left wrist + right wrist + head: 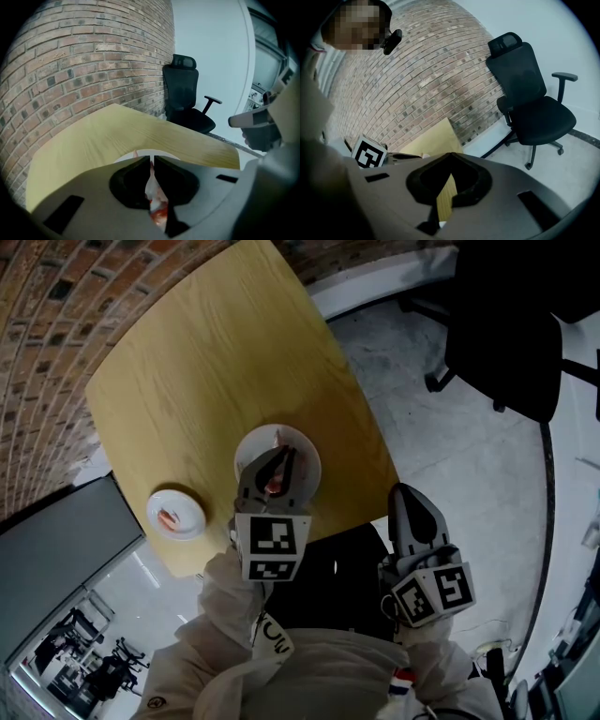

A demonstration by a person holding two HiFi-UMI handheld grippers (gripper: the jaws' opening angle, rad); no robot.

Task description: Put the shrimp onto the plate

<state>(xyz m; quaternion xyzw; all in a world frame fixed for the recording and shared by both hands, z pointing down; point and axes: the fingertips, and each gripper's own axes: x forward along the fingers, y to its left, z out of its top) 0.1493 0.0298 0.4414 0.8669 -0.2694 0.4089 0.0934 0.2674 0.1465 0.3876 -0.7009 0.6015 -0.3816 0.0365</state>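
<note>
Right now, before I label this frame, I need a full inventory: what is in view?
table: one, light wood, beside the brick wall
plates: two, white; larger plate mid-table, smaller plate near the table's near-left corner
shrimp: at least two, pink-orange; loose shrimp on smaller plate, held shrimp over larger plate
office chair: one, black, on the floor beyond the table
left hand-held gripper: one, grey, shut on held shrimp
right hand-held gripper: one, grey, shut, empty, off the table
</note>
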